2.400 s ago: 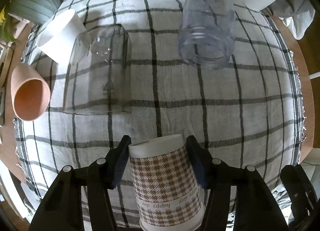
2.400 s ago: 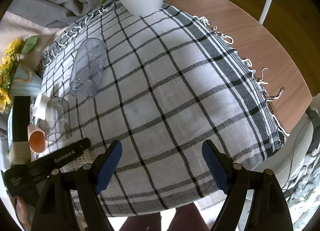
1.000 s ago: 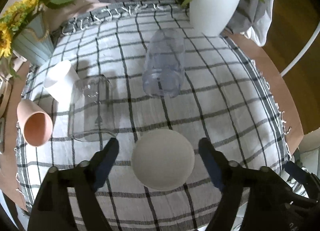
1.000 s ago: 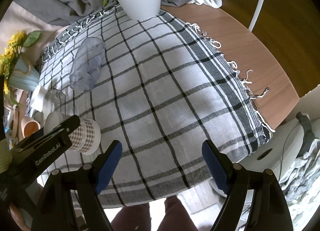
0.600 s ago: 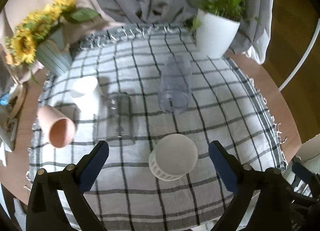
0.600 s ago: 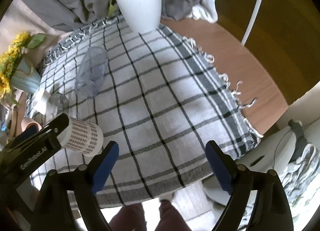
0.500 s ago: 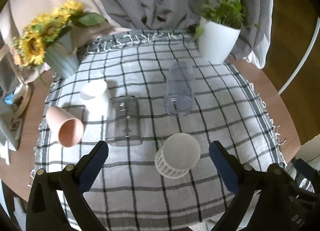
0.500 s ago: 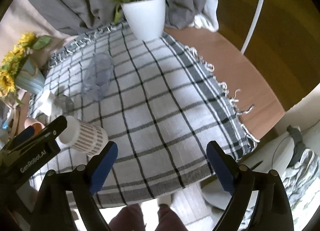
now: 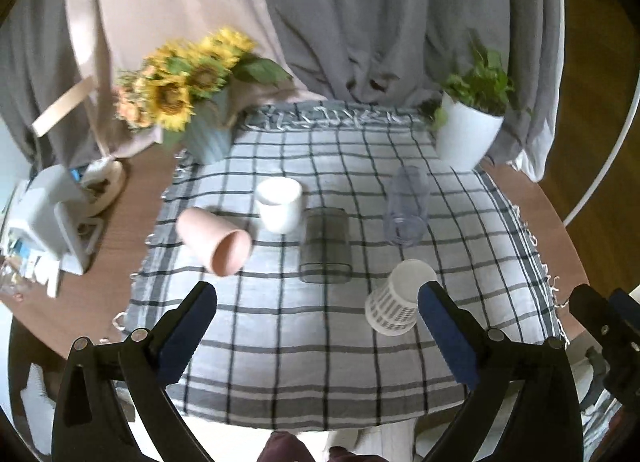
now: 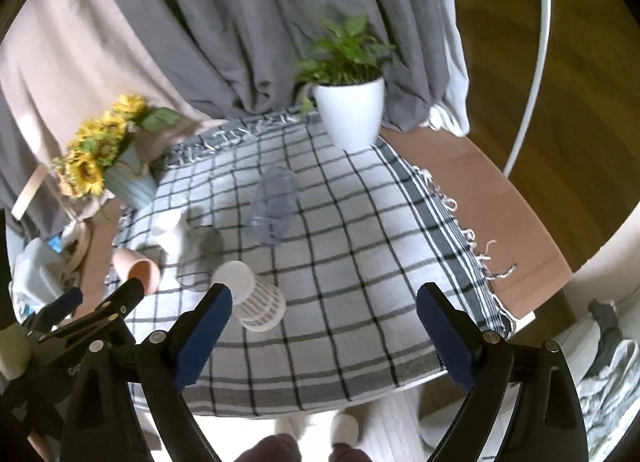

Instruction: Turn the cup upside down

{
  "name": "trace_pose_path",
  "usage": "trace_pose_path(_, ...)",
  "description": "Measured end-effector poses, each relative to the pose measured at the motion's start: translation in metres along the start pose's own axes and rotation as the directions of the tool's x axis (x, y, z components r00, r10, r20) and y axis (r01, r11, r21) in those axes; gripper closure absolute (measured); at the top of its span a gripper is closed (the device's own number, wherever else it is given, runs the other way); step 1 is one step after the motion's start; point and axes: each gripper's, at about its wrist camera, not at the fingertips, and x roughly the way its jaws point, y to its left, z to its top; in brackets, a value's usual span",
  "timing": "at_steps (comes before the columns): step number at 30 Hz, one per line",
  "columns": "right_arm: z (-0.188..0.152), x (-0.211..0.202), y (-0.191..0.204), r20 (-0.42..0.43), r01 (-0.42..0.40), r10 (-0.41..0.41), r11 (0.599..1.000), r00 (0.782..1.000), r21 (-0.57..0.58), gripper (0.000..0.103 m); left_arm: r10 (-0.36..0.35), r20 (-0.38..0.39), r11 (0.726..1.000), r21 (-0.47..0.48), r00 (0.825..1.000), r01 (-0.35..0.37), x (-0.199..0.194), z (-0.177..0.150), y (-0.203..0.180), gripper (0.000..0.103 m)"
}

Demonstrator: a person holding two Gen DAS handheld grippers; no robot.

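A houndstooth paper cup (image 9: 394, 300) stands upside down on the checked tablecloth (image 9: 320, 342), near its front right; it also shows in the right wrist view (image 10: 252, 296). My left gripper (image 9: 318, 336) is open and empty, pulled back above the table's near edge, apart from the cup. My right gripper (image 10: 320, 336) is open and empty, also held back off the near edge.
A pink cup (image 9: 216, 242) lies on its side at the left. A white cup (image 9: 279, 205) stands upright. A clear glass (image 9: 325, 246) and a clear plastic cup (image 9: 406, 206) lie on their sides. A sunflower vase (image 9: 200, 118) and a potted plant (image 9: 468, 130) stand at the back.
My left gripper has let go of the paper cup, which now stands upside down, and has drawn back and up. The right gripper has also pulled back.
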Motion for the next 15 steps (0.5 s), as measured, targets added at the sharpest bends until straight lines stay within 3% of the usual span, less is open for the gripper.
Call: trace_pose_path(15,-0.011,-0.025,0.037,0.040,-0.070,0.075,0.991,0.996,-0.112,0.009,0.097,0.083,0.995,-0.044,0.992,-0.093,-0.048,-0.018,0.027,0.000)
